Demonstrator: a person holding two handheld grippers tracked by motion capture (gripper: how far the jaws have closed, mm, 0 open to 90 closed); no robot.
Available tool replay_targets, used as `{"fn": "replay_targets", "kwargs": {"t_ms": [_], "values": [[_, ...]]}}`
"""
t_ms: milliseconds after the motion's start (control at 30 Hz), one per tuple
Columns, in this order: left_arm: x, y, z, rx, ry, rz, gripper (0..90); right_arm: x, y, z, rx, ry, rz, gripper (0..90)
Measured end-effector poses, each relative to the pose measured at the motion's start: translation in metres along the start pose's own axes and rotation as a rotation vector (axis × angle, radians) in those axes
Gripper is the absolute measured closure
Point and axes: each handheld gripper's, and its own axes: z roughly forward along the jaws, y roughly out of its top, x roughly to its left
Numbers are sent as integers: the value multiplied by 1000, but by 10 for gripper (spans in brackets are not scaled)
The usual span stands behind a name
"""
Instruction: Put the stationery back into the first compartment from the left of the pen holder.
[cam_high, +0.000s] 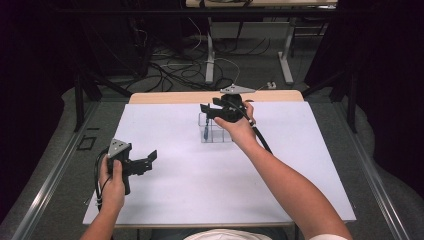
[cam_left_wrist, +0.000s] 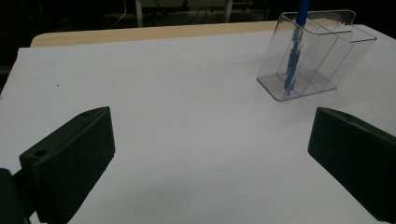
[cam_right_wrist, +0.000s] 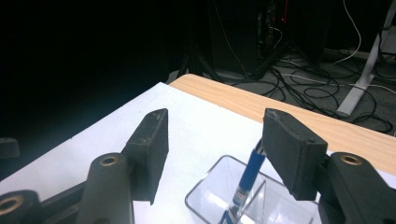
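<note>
A clear plastic holder (cam_high: 216, 134) with several compartments stands on the white board, toward the back centre. A blue pen (cam_high: 206, 131) stands tilted in one of its left compartments. My right gripper (cam_high: 206, 109) hovers just above the holder's far left side, pointing left, open. In the right gripper view the pen (cam_right_wrist: 250, 175) rises from the holder (cam_right_wrist: 205, 196) below the jaws, its top close to the right-hand jaw, and no pad presses on it. My left gripper (cam_high: 151, 159) rests low at the board's left, open and empty, facing the holder (cam_left_wrist: 317, 56) and pen (cam_left_wrist: 293, 60).
The white board (cam_high: 200, 175) covers most of the table, with a wooden strip (cam_high: 175, 96) showing along its far edge. Behind the table lie floor cables (cam_high: 170, 65) and white table legs (cam_high: 210, 55). Metal rails run along both sides.
</note>
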Motion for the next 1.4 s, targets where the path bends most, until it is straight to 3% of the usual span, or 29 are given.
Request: {"fn": "replay_targets", "kwargs": {"t_ms": [167, 300, 700, 867, 1067, 1400], "values": [[-1, 0, 2, 4, -5, 6, 4, -2, -2, -13, -3, 2, 4, 378], [-2, 1, 3, 4, -8, 4, 4, -3, -1, -23, 4, 1, -26, 353], [-3, 2, 6, 6, -13, 9, 4, -3, -5, -55, -42, -6, -58, 308], [-4, 3, 7, 7, -14, 11, 4, -6, -11, -65, -34, -5, -28, 254], [-4, 2, 8, 6, -15, 10, 4, -7, -21, -76, -5, -34, -26, 158], [-4, 3, 7, 7, -11, 11, 4, -18, -48, -105, 3, -103, -29, 143]]}}
